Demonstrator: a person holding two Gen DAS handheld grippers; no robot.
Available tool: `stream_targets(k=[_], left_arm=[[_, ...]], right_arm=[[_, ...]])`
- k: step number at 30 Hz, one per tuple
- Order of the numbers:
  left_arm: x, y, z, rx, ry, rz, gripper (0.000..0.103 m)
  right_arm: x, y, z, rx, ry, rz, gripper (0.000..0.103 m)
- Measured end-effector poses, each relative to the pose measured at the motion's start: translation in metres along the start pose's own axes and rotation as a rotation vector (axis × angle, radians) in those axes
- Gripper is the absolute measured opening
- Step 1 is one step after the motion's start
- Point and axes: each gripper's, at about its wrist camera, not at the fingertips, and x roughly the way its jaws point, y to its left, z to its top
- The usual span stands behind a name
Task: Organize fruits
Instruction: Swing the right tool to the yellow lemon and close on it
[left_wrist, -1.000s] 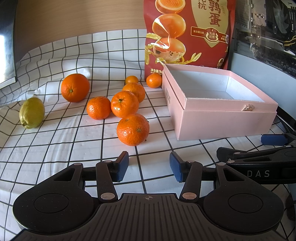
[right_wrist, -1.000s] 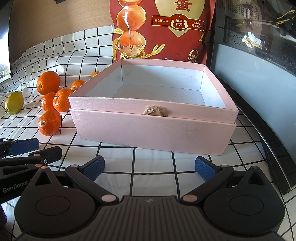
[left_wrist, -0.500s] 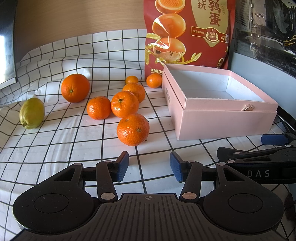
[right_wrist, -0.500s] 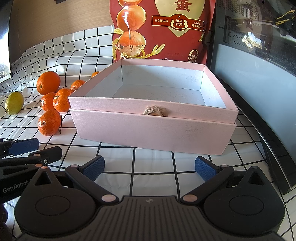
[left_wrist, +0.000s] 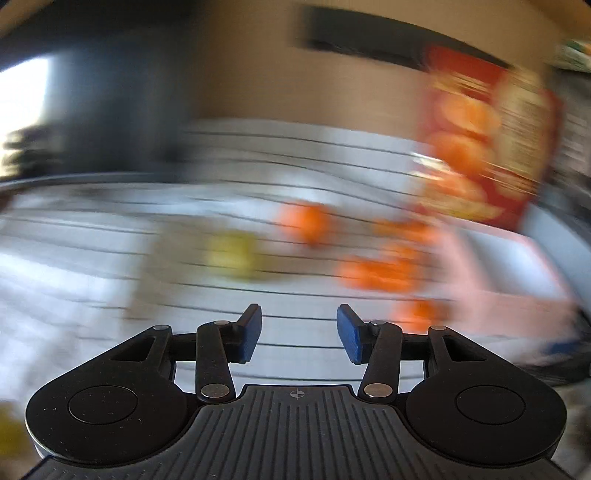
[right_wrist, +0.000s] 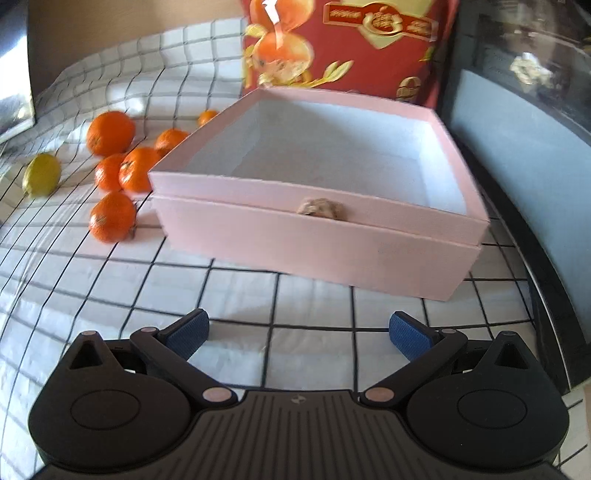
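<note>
Several oranges lie on the checked cloth left of an open pink box (right_wrist: 317, 221). The nearest orange (right_wrist: 112, 218) sits by the box's front left corner, the largest orange (right_wrist: 110, 133) farther back. A yellow-green fruit (right_wrist: 41, 174) lies at the far left. My right gripper (right_wrist: 297, 334) is open and empty, in front of the box. The left wrist view is heavily blurred: my left gripper (left_wrist: 298, 334) is open and empty, with the yellow-green fruit (left_wrist: 232, 253) ahead and oranges (left_wrist: 376, 271) to the right.
A red snack bag (right_wrist: 347, 44) stands behind the box. A dark appliance with a grey panel (right_wrist: 524, 155) lines the right side. A wooden wall rises behind the cloth. The cloth (right_wrist: 240, 295) in front of the box is bare.
My left gripper has swung fast to the left, blurring its view; it has left the right wrist view. My right gripper has risen and now looks down more on the box.
</note>
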Motion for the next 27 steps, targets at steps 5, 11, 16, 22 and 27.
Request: stream_targets(k=[5, 11, 16, 22, 27], left_arm=[[-0.024, 0.143, -0.002, -0.217, 0.174, 0.267, 0.048], [-0.044, 0.218, -0.010, -0.429, 0.258, 0.294, 0.048], [-0.068, 0.239, -0.017, -0.565, 0.227, 0.291, 0.048], [-0.097, 0.254, -0.033, -0.570, 0.165, 0.326, 0.048], [-0.117, 0.270, -0.057, -0.617, 0.130, 0.346, 0.048]], right_arm=[[-0.013, 0.063, 0.014, -0.256, 0.030, 0.119, 0.095], [-0.041, 0.202, 0.017, -0.454, -0.063, 0.467, 0.095], [-0.054, 0.307, 0.013, -0.637, -0.001, 0.720, 0.094], [-0.063, 0.405, 0.000, -0.864, -0.054, 0.865, 0.093], [-0.056, 0.462, 0.002, -0.845, 0.031, 0.995, 0.093]])
